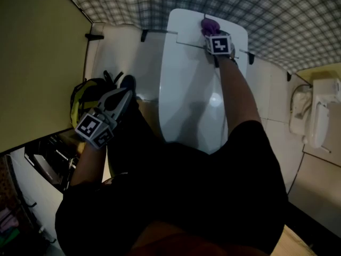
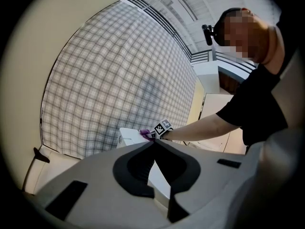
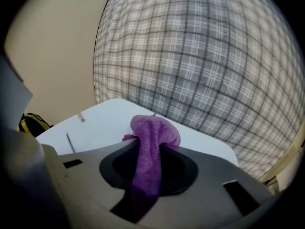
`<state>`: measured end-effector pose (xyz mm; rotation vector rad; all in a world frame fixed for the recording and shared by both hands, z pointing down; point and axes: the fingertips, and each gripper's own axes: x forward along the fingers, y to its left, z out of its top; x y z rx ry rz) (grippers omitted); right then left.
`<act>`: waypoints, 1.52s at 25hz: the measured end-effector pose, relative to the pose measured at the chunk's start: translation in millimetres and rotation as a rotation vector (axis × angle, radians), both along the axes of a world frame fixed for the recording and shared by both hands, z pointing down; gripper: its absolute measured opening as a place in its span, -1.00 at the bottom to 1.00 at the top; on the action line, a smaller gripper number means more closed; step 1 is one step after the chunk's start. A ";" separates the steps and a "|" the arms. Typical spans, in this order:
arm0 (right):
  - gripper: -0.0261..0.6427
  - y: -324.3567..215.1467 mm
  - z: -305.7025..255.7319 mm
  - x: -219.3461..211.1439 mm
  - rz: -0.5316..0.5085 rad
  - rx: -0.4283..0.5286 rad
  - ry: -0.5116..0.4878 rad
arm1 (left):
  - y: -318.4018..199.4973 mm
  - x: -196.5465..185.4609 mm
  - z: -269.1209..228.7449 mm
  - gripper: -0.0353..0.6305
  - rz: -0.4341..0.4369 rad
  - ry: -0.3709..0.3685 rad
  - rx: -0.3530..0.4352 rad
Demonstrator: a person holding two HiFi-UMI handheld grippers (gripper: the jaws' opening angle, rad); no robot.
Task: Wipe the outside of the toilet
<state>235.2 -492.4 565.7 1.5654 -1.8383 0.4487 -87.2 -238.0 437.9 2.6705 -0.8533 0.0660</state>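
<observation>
Toilet (image 1: 192,100), white with its lid down, fills the middle of the head view. Nearest the person, at the left of the frame, the left gripper (image 1: 126,87) hangs off the bowl's side with its jaws pressed together on nothing, just beside a yellow and black bag (image 1: 85,97). Farther off, at the upper centre, the right gripper (image 1: 211,33) pinches a purple cloth (image 1: 209,24) against the tank lid (image 1: 184,25), with a grey checked wall (image 1: 133,4) behind.
</observation>
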 end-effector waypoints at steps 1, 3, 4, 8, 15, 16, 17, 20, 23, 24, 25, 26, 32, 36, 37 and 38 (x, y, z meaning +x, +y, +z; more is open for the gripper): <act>-0.63 16.5 0.0 -4.5 -0.003 0.009 0.009 | 9.6 -2.4 -1.2 -0.88 0.000 0.000 -0.002; -0.63 52.1 2.7 -12.7 -0.013 0.017 0.037 | 29.7 -5.9 -5.2 -0.88 0.002 0.001 0.003; -0.63 70.7 5.9 -17.5 -0.022 0.010 0.045 | 39.9 -7.3 -9.1 -0.88 0.004 0.003 0.012; -0.64 140.4 14.5 -37.1 -0.046 -0.003 0.046 | 81.1 -11.6 -29.8 -0.88 0.014 0.011 0.064; -0.64 251.2 26.3 -65.9 -0.073 -0.036 0.077 | 160.6 -28.3 -28.0 -0.88 0.051 -0.020 0.099; -0.64 266.9 27.7 -70.9 -0.078 -0.037 0.081 | 171.7 -31.2 -25.2 -0.88 0.058 -0.030 0.101; -0.64 282.4 28.7 -76.1 -0.085 -0.037 0.085 | 181.8 -32.7 -25.9 -0.88 0.059 -0.030 0.104; -0.64 328.1 30.9 -91.5 -0.110 -0.043 0.100 | 208.5 -34.2 -38.8 -0.88 0.042 0.001 0.110; -0.65 367.9 34.2 -104.0 -0.131 -0.048 0.110 | 235.4 -41.6 -32.5 -0.88 0.080 -0.045 0.129; -0.65 378.5 34.7 -107.7 -0.136 -0.046 0.113 | 241.8 -43.4 -33.1 -0.88 0.082 -0.047 0.132; -0.65 388.3 35.3 -111.4 -0.141 -0.045 0.116 | 247.1 -44.3 -36.8 -0.88 0.076 -0.034 0.133; -0.65 397.8 36.3 -115.3 -0.146 -0.048 0.117 | 251.9 -45.0 -41.7 -0.88 0.067 -0.017 0.134; -0.65 461.7 41.2 -142.0 -0.190 -0.062 0.125 | 282.2 -51.9 -47.9 -0.88 0.074 0.015 0.152; -0.65 507.8 41.2 -159.1 -0.233 -0.070 0.114 | 297.3 -51.5 -44.8 -0.88 0.093 0.028 0.153; -0.65 519.0 41.0 -162.9 -0.240 -0.076 0.106 | 299.5 -50.8 -44.7 -0.88 0.100 0.031 0.158; -0.65 529.8 43.9 -166.2 -0.249 -0.089 0.097 | 300.9 -50.0 -44.7 -0.88 0.106 0.035 0.161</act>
